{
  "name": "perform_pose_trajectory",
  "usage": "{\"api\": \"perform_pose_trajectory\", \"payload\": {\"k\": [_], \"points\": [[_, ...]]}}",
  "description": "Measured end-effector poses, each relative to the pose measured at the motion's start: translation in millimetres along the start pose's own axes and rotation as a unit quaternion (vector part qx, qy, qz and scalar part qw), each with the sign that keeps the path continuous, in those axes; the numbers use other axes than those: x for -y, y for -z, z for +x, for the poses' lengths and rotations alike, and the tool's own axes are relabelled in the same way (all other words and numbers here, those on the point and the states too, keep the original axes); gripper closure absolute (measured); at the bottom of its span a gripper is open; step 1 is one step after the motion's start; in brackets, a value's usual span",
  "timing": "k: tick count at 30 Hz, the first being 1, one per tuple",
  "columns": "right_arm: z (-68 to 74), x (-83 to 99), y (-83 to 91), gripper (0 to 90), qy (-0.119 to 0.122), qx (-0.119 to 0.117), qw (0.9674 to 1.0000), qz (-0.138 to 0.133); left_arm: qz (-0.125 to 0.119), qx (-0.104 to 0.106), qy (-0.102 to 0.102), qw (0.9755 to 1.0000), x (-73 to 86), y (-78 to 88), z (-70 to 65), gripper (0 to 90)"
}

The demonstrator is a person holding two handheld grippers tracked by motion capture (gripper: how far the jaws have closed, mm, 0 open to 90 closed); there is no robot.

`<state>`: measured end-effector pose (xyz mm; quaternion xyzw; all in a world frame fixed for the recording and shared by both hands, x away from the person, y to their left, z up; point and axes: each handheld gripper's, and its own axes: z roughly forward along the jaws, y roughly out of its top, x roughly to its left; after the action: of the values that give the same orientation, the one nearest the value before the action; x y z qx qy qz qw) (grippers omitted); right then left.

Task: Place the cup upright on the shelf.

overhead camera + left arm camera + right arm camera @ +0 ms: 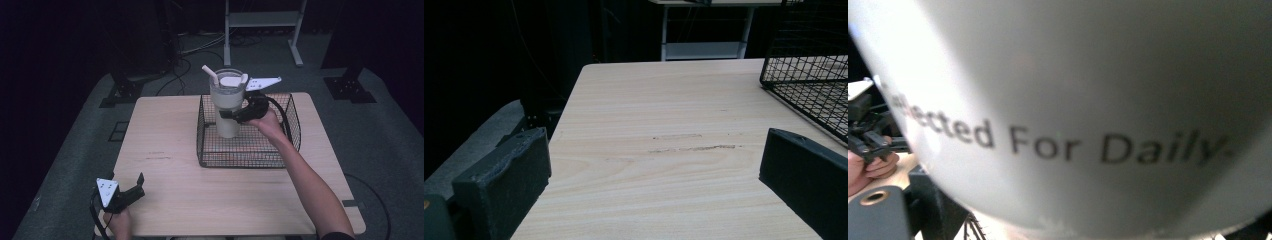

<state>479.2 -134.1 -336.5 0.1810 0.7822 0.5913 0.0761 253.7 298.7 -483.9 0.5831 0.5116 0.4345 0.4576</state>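
Inside the black wire basket, toward its far left corner, stands a white tumbler with a lid and a pale straw leaning out toward the left. It stands upright, its narrower foot down in the basket and its wider upper body rising well above the rim. The right gripper is pressed against the tumbler's side from the right, about where the wide body narrows to the foot. In the right gripper view the white wall, printed with "For Daily", sits so close that the jaws are mostly hidden; they appear to be clamped on the tumbler, though the contact itself is hard to see.

The tumbler looks rigid and smooth, probably slick under the pads. With its tall shape and wide top it is likely top-heavy, and heavier still if it holds liquid, which cannot be told from here. The tapered section offers a shoulder above the jaws that should resist slipping downward. The straw and lid look too weak to be gripped. Lifting straight up would clear the basket's rim without tipping.

Well away from the basket, at the near left corner of the table, the left gripper rests with its jaws spread wide and empty.
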Motion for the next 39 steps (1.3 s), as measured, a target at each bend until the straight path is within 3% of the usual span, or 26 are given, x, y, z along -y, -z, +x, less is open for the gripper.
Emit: {"api": "perform_pose_trajectory", "payload": {"k": [9, 23, 34, 39], "points": [[-18.4, 21.1, -12.6, 7.9, -0.025, 0.001, 0.9997, 0.005, -0.001, 0.002, 0.002, 1.0000, 0.1, 0.3, 0.3, 0.0], [-34.4, 47.9, -32.0, 7.8, -0.049, 0.016, 0.9977, 0.046, -0.003, 0.004, 0.002, 1.0000, 0.3, -0.1, 0.0, 0.0], [-36.1, 57.6, -45.2, 7.8, -0.050, 0.015, 0.9961, 0.072, -0.003, 0.007, 0.005, 1.0000, 0.4, 0.1, 1.0, 0.0], [-36.2, 62.1, -49.1, 7.8, -0.039, 0.027, 0.9950, 0.088, -0.003, 0.007, 0.006, 1.0000, 0.4, 0.0, 1.3, 0.0]]}}
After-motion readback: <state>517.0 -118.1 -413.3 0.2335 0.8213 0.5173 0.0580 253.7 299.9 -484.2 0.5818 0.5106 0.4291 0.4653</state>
